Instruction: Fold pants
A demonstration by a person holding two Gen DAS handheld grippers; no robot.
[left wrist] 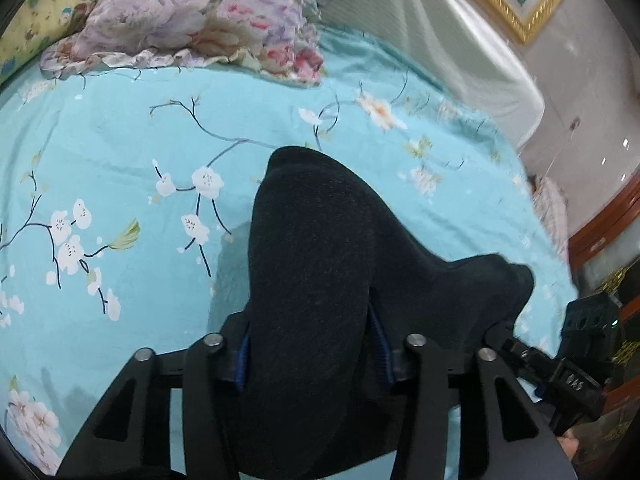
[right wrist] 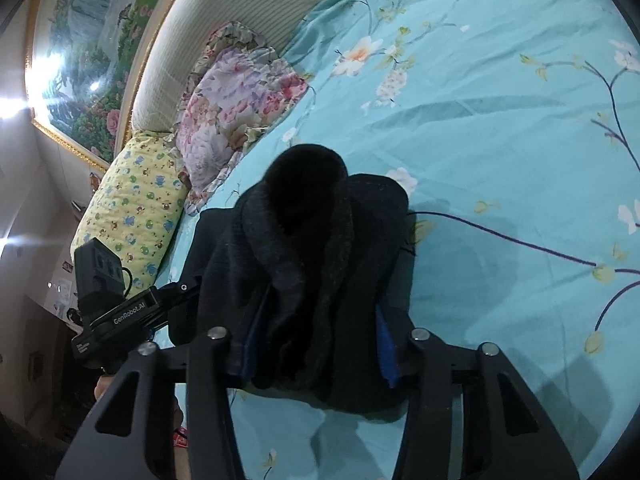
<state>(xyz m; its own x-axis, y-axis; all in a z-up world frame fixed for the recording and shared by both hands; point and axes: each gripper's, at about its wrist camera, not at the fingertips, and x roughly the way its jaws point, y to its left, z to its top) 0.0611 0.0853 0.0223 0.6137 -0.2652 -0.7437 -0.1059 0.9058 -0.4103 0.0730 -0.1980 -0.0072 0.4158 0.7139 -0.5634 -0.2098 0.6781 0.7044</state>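
The pants (left wrist: 320, 272) are dark, thick and fuzzy. In the left wrist view they bulge up between the blue-padded fingers of my left gripper (left wrist: 312, 360), which is shut on them above the bed. In the right wrist view a bunched fold of the same pants (right wrist: 312, 248) sits between the fingers of my right gripper (right wrist: 316, 352), also shut on it. The right gripper's body shows at the right edge of the left view (left wrist: 576, 368), and the left gripper's body shows at the left of the right view (right wrist: 120, 312). Both hold the same end of the cloth, close together.
The bed is covered by a turquoise sheet (left wrist: 140, 140) printed with white blossoms. A floral pillow (left wrist: 192, 16) and a yellow patterned pillow (right wrist: 136, 208) lie by the padded headboard (right wrist: 248, 12). A framed picture (right wrist: 88, 64) hangs above. Wooden furniture (left wrist: 608, 220) stands beside the bed.
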